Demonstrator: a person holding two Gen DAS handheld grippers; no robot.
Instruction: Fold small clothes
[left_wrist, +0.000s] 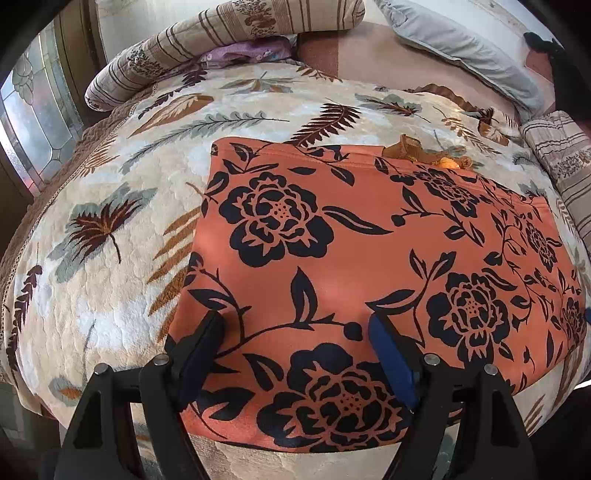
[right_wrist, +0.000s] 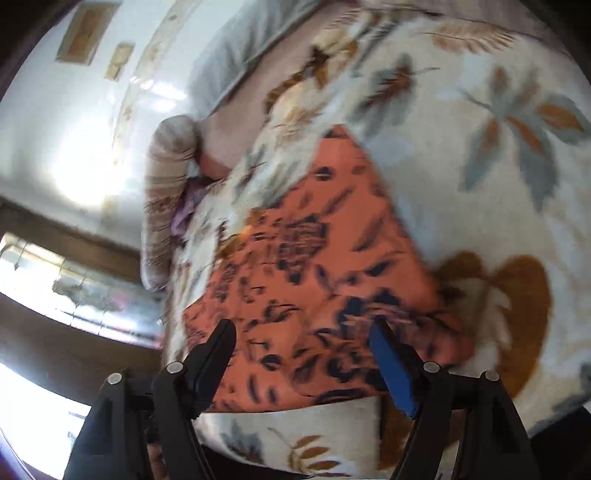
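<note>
An orange garment with black flower print (left_wrist: 354, 266) lies flat and folded into a rough rectangle on the bed. My left gripper (left_wrist: 295, 325) is open above its near edge, with nothing between the fingers. A small tan and orange trim (left_wrist: 424, 153) sticks out at the garment's far edge. In the right wrist view the same garment (right_wrist: 317, 280) is blurred by motion. My right gripper (right_wrist: 301, 332) is open over its near part and holds nothing.
The garment rests on a cream quilt with leaf print (left_wrist: 110, 258). A striped bolster (left_wrist: 221, 44), a purple cloth (left_wrist: 243, 51) and a grey pillow (left_wrist: 461, 48) lie at the far side. A second striped cushion (left_wrist: 561, 158) is at the right. A window (left_wrist: 33, 122) is at the left.
</note>
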